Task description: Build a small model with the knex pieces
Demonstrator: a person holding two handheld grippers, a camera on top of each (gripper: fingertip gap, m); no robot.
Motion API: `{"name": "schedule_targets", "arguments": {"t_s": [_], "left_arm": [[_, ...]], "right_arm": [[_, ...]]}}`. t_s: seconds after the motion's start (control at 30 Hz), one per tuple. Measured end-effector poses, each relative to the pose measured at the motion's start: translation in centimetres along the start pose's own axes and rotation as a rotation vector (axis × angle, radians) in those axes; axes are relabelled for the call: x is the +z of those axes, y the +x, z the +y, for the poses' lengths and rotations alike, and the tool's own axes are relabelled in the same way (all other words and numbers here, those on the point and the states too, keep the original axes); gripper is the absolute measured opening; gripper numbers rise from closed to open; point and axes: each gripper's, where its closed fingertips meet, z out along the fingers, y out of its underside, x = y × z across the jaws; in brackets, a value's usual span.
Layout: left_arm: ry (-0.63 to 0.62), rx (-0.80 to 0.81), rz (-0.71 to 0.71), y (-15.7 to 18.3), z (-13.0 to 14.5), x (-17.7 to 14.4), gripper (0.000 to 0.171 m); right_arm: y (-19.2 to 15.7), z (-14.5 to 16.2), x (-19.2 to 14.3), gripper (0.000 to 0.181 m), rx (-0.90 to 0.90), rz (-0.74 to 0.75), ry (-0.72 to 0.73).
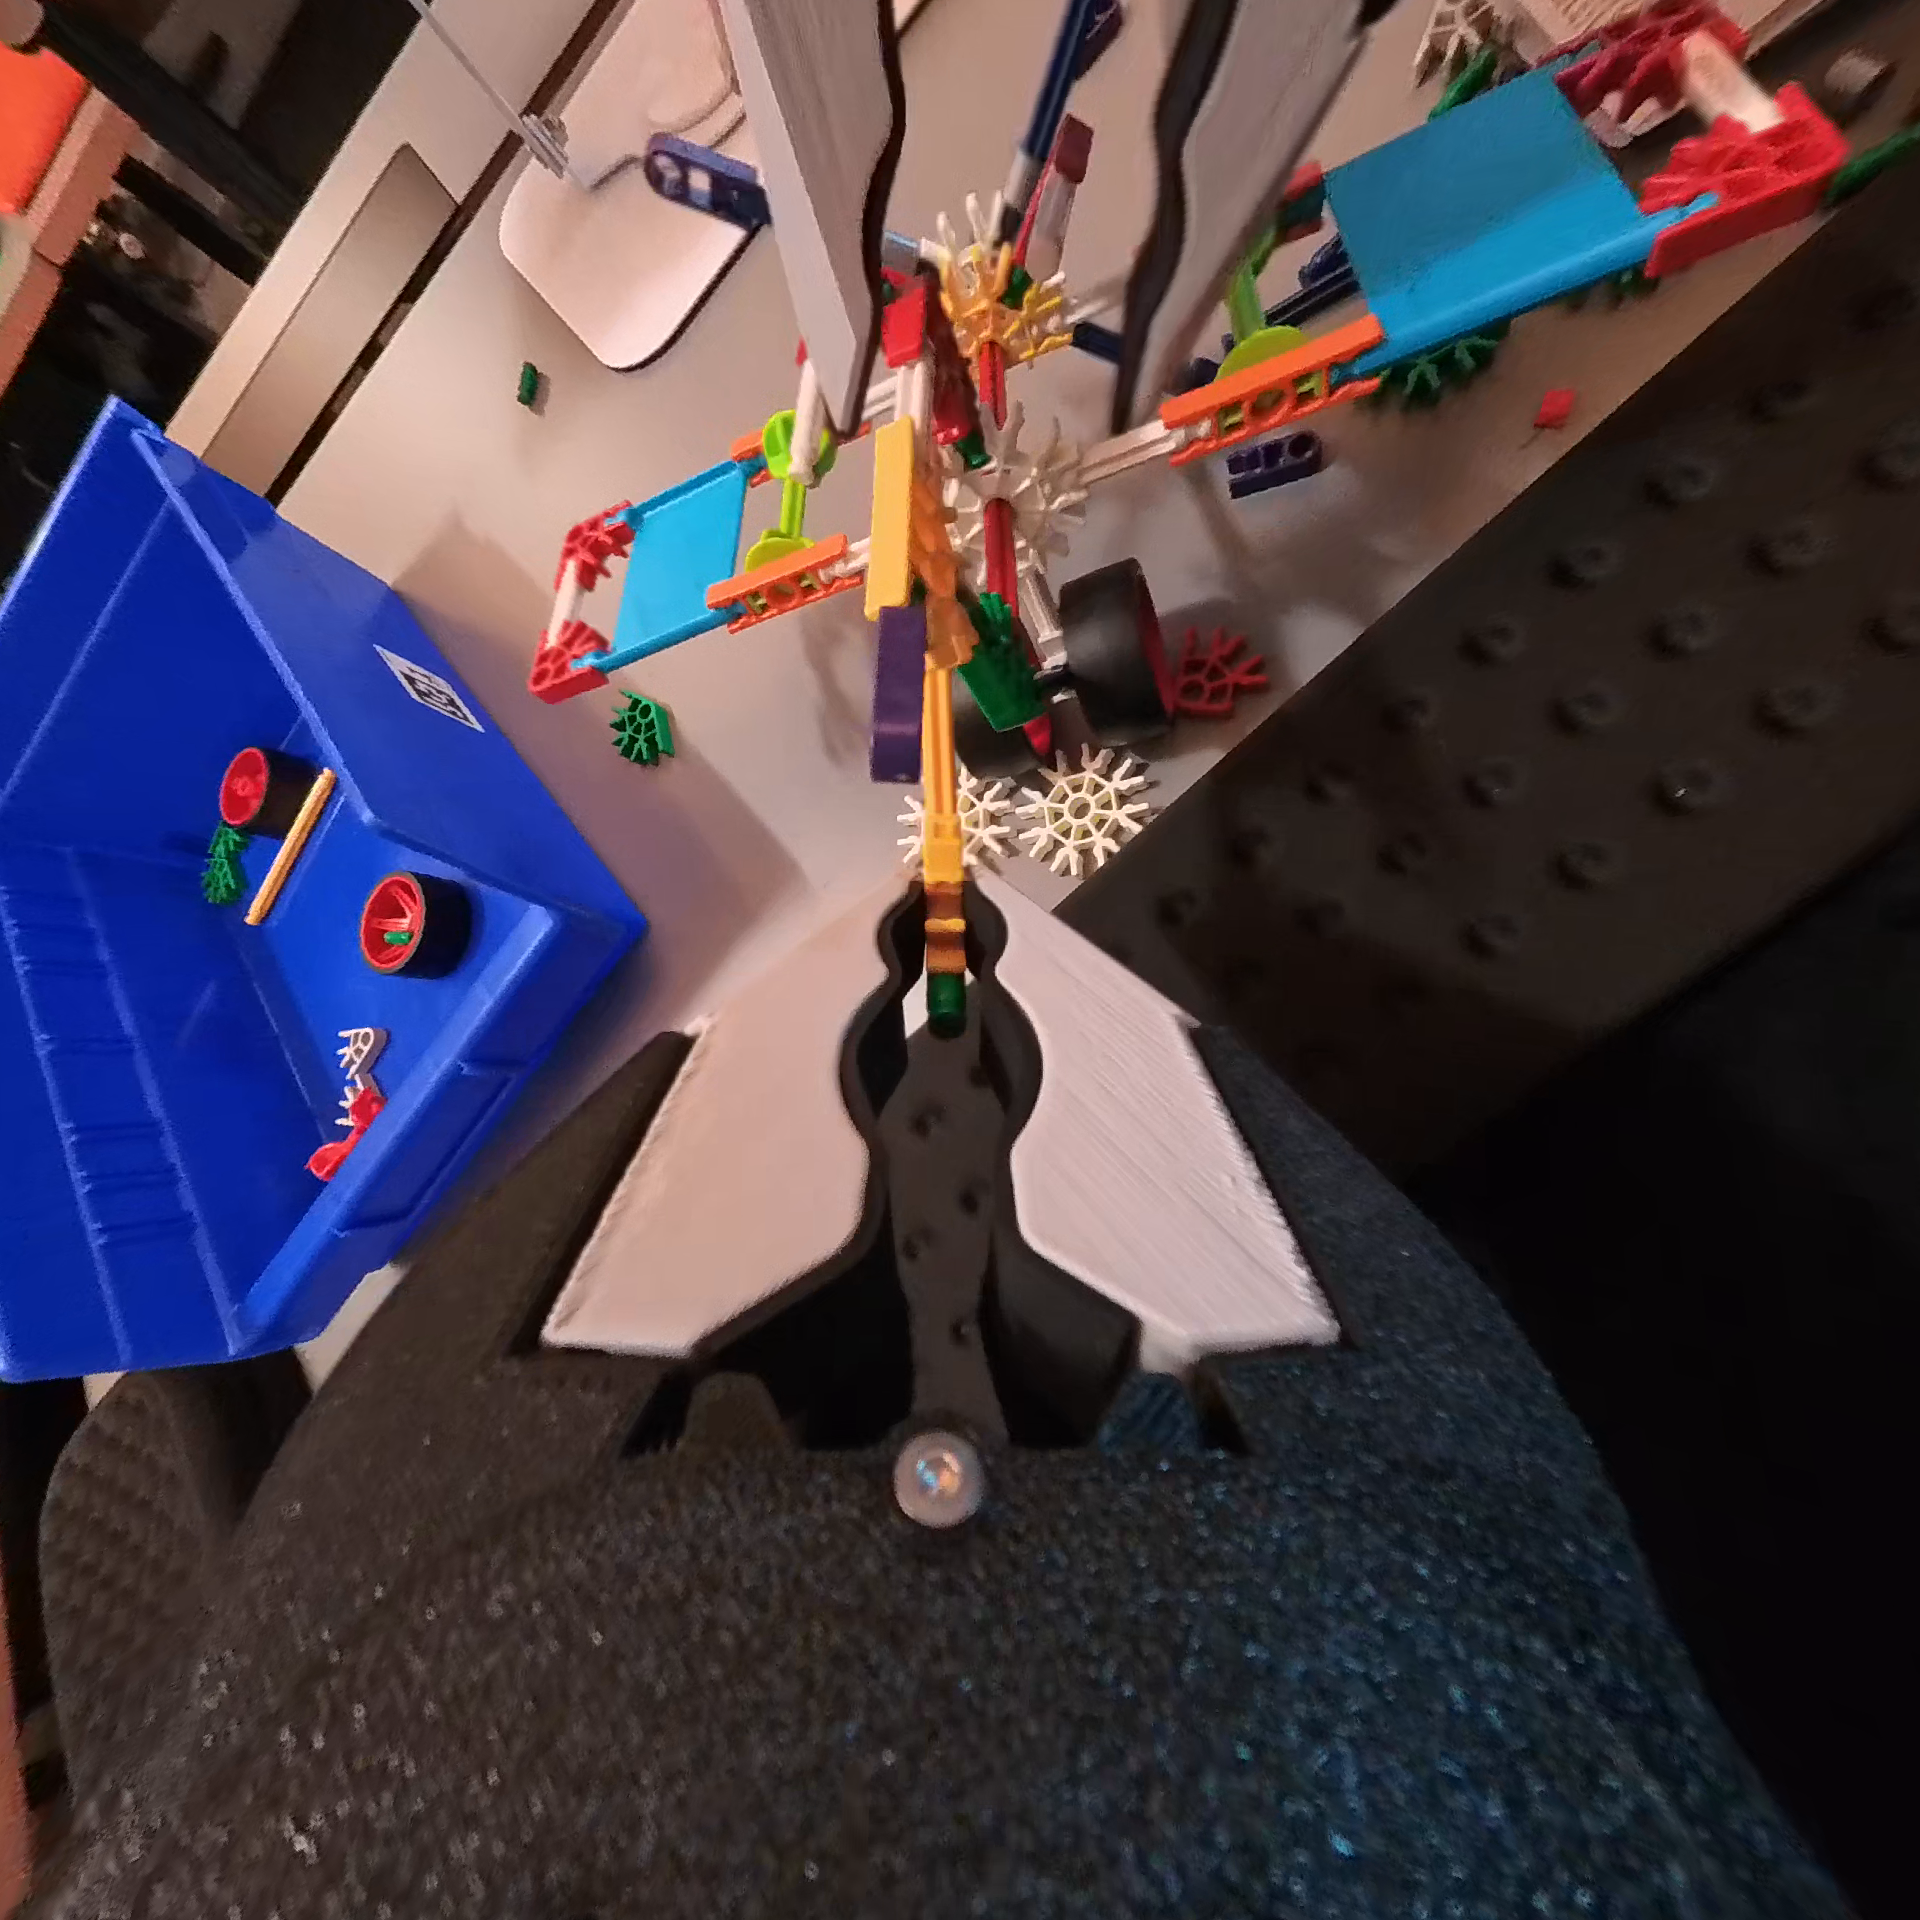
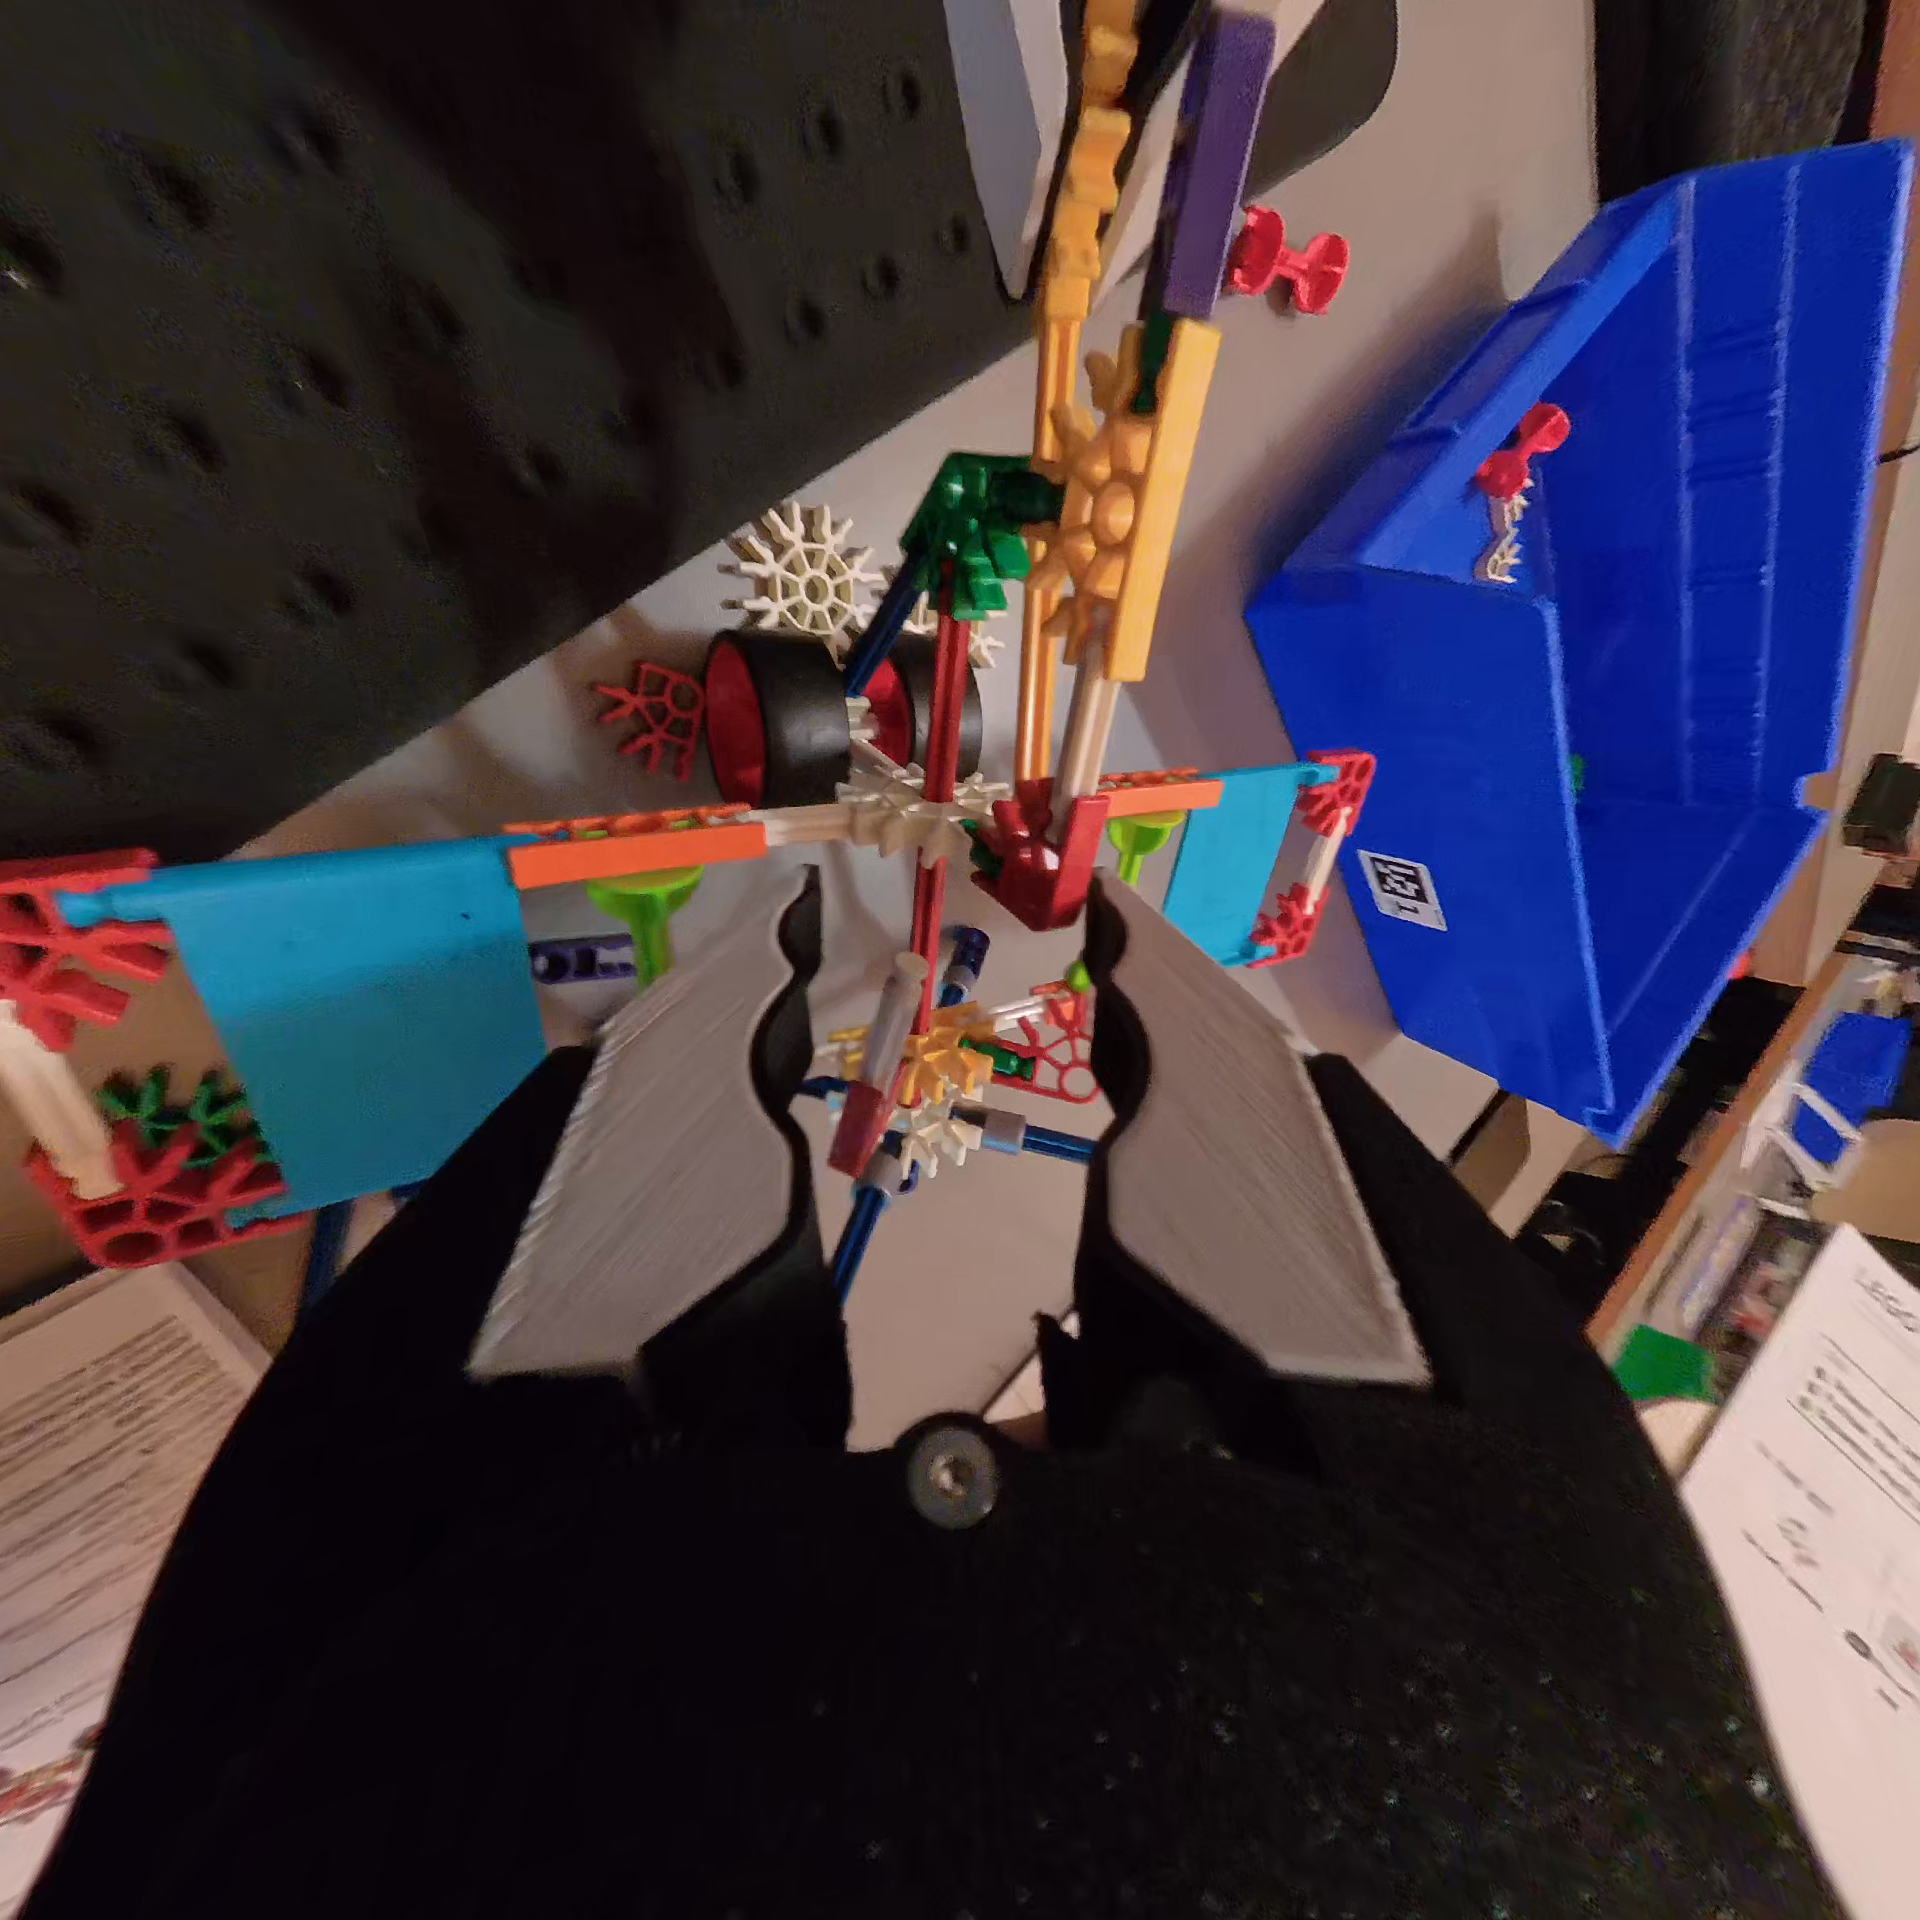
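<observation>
A colourful rod-and-connector toy model (image 1: pixel 894 520) with light blue panels, orange beams and a white hub hangs in the air between the two grippers. My left gripper (image 1: pixel 940 904) is shut on the model's yellow rod (image 1: pixel 938 727), just above its green end. My right gripper (image 2: pixel 951 914) is open and straddles the model's red rod (image 2: pixel 940 707). Its right fingertip lies against a dark red connector (image 2: pixel 1039 862). The right gripper's fingers (image 1: pixel 821 208) show at the top of the left wrist view. The model's white hub (image 2: pixel 914 810) sits just beyond my right fingertips.
A blue bin (image 1: pixel 125 1143), also in the right wrist view (image 2: pixel 1507 727), holds two red-and-black wheels, a yellow rod and small connectors. Black wheels (image 1: pixel 1112 665), white snowflake connectors (image 1: pixel 1081 810) and loose pieces lie on the white table. A black perforated mat (image 1: pixel 1558 623) borders it. Printed sheets (image 2: pixel 104 1455) lie nearby. Left tips to right tips: about 9 centimeters.
</observation>
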Motion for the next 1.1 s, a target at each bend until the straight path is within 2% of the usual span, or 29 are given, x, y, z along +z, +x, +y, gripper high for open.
{"name": "schedule_targets", "arguments": {"t_s": [0.03, 0.2, 0.43, 0.63, 1.1], "left_arm": [[-0.005, -0.005, -0.008, -0.1, 0.1, 0.0, 0.005], [-0.009, -0.032, -0.013, -0.3, 0.3, 0.2, 0.005], [0.002, 0.002, -0.004, 0.1, 0.2, 0.3, 0.005], [-0.004, 0.009, 0.005, 0.2, 0.3, 0.5, 0.004], [-0.011, 0.046, 0.007, 0.4, 0.1, 0.7, 0.005]], "right_arm": [[-0.2, -0.2, 0.0, 0.057, 0.012, -0.018, 0.007], [-1.0, -0.9, -0.2, 0.064, 0.038, -0.079, 0.033], [-1.1, -0.5, 0.7, 0.062, 0.040, -0.061, 0.007], [-0.8, -0.7, 0.9, 0.046, 0.058, -0.026, 0.027], [-0.8, -0.4, 0.9, 0.041, 0.077, 0.055, 0.013]]}}
